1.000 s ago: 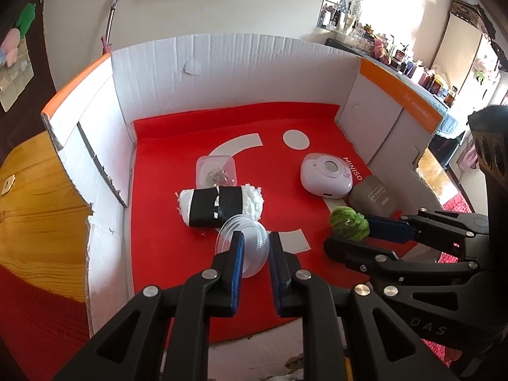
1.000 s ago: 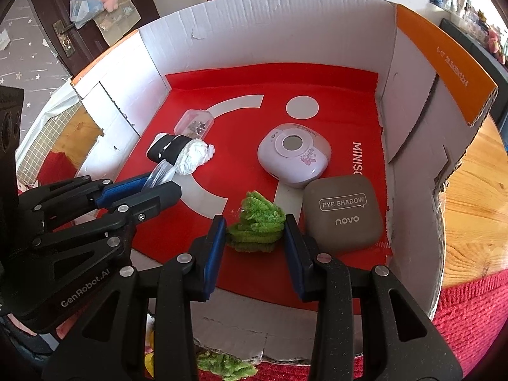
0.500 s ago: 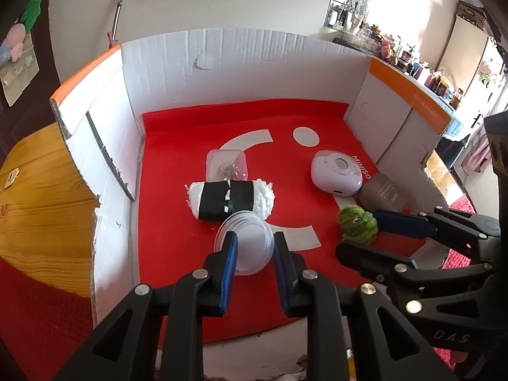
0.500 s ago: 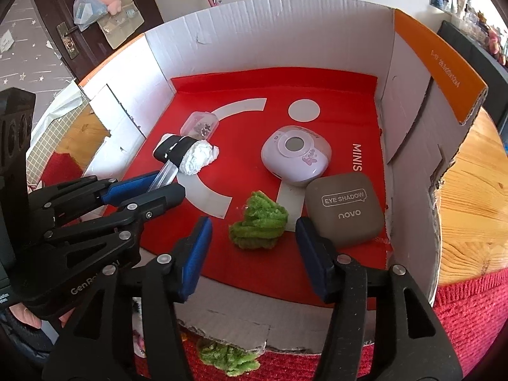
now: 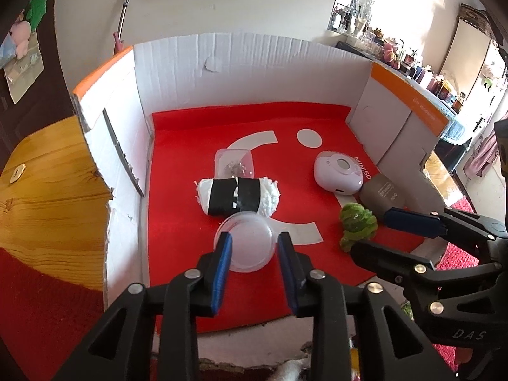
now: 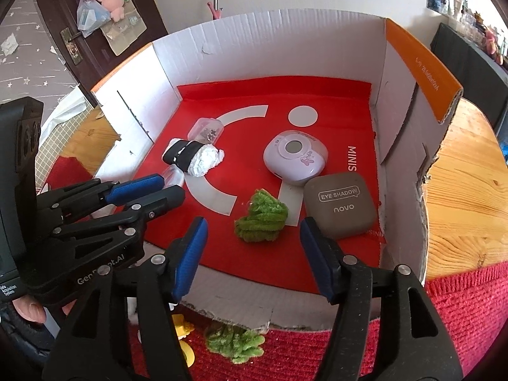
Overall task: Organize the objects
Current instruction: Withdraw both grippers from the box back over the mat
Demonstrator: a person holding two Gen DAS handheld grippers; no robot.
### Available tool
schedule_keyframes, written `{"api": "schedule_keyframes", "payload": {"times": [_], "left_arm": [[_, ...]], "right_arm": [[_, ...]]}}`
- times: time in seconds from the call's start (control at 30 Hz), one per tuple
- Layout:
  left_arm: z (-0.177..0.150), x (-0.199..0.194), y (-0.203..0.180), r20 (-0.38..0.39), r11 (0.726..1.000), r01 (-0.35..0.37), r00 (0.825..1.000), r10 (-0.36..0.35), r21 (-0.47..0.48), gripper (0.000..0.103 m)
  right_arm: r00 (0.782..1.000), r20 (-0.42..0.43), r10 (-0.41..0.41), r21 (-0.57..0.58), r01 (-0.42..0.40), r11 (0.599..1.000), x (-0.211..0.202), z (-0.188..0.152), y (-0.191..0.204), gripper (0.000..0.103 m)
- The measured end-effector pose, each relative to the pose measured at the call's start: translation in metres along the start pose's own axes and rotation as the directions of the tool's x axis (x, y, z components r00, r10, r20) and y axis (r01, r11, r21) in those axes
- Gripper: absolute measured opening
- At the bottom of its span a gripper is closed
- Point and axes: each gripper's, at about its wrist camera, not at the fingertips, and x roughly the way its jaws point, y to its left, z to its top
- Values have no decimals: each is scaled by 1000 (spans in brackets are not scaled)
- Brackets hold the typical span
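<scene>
Left wrist view showed the left gripper [image 5: 254,247] with jaws opening around a clear round lid [image 5: 245,242] lying flat on the red box floor [image 5: 177,222], pads just off its rim. Right gripper [image 6: 252,238] had jaws opening wide, a fuzzy green clump [image 6: 262,217] lying free between them. Behind sat a white roll [image 5: 238,195] banded in black, a pink case [image 6: 295,155] and a brown eyeshadow compact [image 6: 341,206]. White cardboard walls [image 5: 254,63] ringed them on a wooden table [image 6: 460,190].

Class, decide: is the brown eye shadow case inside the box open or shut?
Shut. The eye shadow case lies flat in the box, lid down, printed top showing.
</scene>
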Motion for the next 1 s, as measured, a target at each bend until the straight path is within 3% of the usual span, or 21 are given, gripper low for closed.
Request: {"api": "schedule_keyframes", "payload": {"times": [0.17,0.3,0.83,1.0], "left_arm": [[-1,-5,-2,7,1000,-1,1000,1,1,34],[-3,-9,-4,12,1000,3,1000,-3,2,34],[-14,-34,-9,62,1000,-10,998,9,3,53],[-21,-42,-11,79,1000,-16,997,15,10,60]], "right_arm": [[1000,13,-3,0,3,1000,-6,-2,1,60],[1000,26,-9,4,9,1000,-12,-5,2,66],[998,64,-28,3,28,1000,-34,-21,10,71],[996,81,-37,-4,38,999,-42,-26,16,78]]}}
